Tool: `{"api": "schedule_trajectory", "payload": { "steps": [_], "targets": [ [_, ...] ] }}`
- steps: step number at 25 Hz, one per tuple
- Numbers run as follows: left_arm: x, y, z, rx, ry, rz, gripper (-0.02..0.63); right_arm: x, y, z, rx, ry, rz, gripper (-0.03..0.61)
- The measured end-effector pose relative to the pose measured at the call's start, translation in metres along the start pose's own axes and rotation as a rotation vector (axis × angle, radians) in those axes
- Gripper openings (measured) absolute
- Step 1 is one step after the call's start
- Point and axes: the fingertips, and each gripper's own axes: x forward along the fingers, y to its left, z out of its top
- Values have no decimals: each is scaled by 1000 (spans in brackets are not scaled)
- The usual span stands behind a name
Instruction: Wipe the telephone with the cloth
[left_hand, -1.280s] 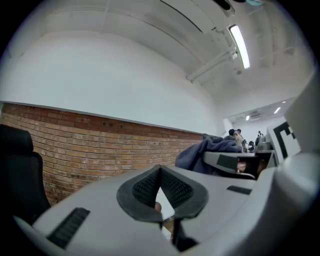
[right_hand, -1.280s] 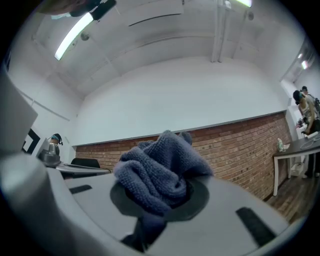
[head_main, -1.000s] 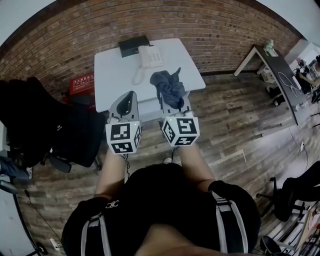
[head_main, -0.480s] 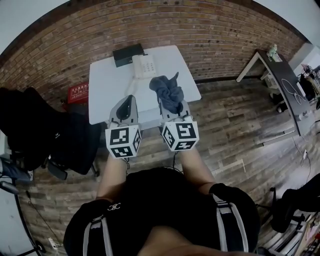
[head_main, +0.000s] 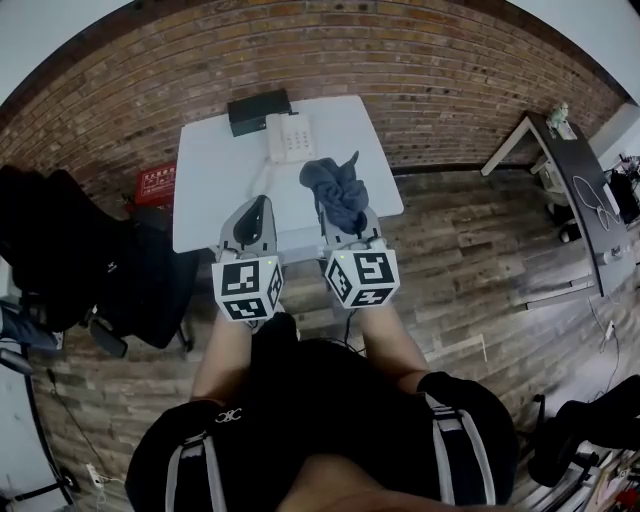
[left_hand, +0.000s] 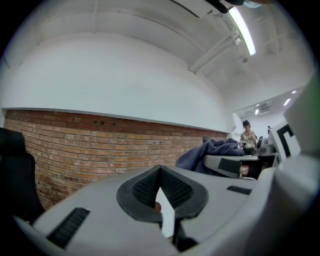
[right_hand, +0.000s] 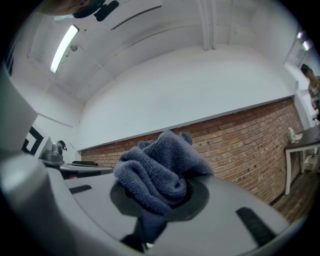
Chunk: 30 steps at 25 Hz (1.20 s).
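Note:
A white telephone lies at the far side of the white table. My right gripper is shut on a crumpled grey-blue cloth, held in the air over the table's near right part. In the right gripper view the cloth bulges out of the jaws of the right gripper. My left gripper hovers beside it over the table's near edge, shut and holding nothing. In the left gripper view the left gripper has its pads meeting at the tip, and the cloth shows to the right.
A black box sits behind the telephone against the brick wall. A dark chair with clothing stands left of the table and a red crate is on the floor. A dark desk is at far right. A person stands far off.
The table has drawn a little nearer and lower in the head view. Both grippers keep their pose side by side, the cloth still clamped in the right one.

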Motion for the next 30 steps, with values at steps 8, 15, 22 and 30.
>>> {"api": "schedule_trajectory", "payload": {
  "steps": [8,15,22,30],
  "targets": [
    [59,38,-7,-22,-11,-16,-5,65,-6,-15,-57,16,2,35],
    [145,81,2,-13,-30,-47,-5,158,-25,-19,-114,38,-10,35],
    [219,134,12,-28,-15,-82,-5,253,-38,-17,-109,54,-40,35],
    [269,191,-8,-89,22,-93,-5,341,-42,-47,-142,143,-45,37]
  ]
}}
